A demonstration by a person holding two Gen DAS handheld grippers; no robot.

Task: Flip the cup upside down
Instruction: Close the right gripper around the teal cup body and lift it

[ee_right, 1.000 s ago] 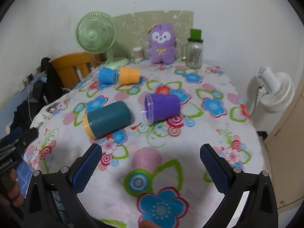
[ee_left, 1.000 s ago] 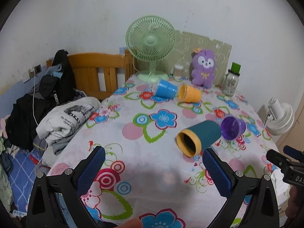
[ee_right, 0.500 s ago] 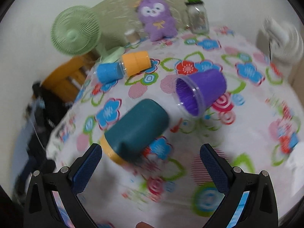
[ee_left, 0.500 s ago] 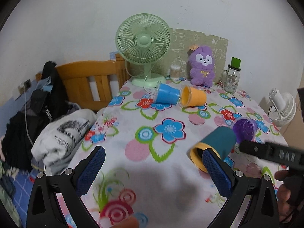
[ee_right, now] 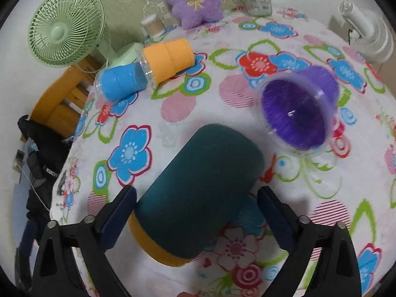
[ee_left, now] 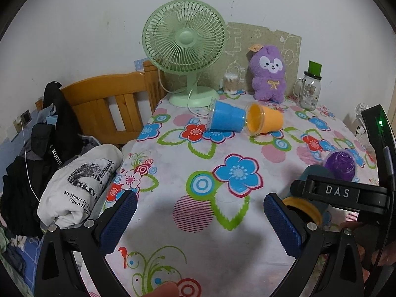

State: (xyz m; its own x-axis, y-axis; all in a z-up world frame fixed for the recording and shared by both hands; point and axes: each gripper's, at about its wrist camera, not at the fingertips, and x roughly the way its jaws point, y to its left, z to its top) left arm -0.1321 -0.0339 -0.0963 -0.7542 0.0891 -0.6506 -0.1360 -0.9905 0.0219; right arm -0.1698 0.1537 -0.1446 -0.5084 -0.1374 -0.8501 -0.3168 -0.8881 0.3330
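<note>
i have the right hand-held gripper (ee_right: 196,212) spread wide, its fingers on either side of the teal cup (ee_right: 198,195), which lies on its side on the table (ee_right: 309,225) with its yellow rim towards me. i can't tell whether the pads touch it; nothing looks clamped. so, as i judge it, the task has hardly begun: the approach looks made, but the grasp, the lift, the turn and the setting down on its rim all remain.

my left hand-held gripper (ee_left: 198,220) is also wide, holding nothing, above bare cloth well left of the cup.

the purple cup (ee_right: 299,113) lies on its side just beyond the teal one, blurred, mouth towards me. the blue cup (ee_right: 121,83) and orange cup (ee_right: 168,58) lie on their sides too, touching, farther back. none stands inverted.
</note>
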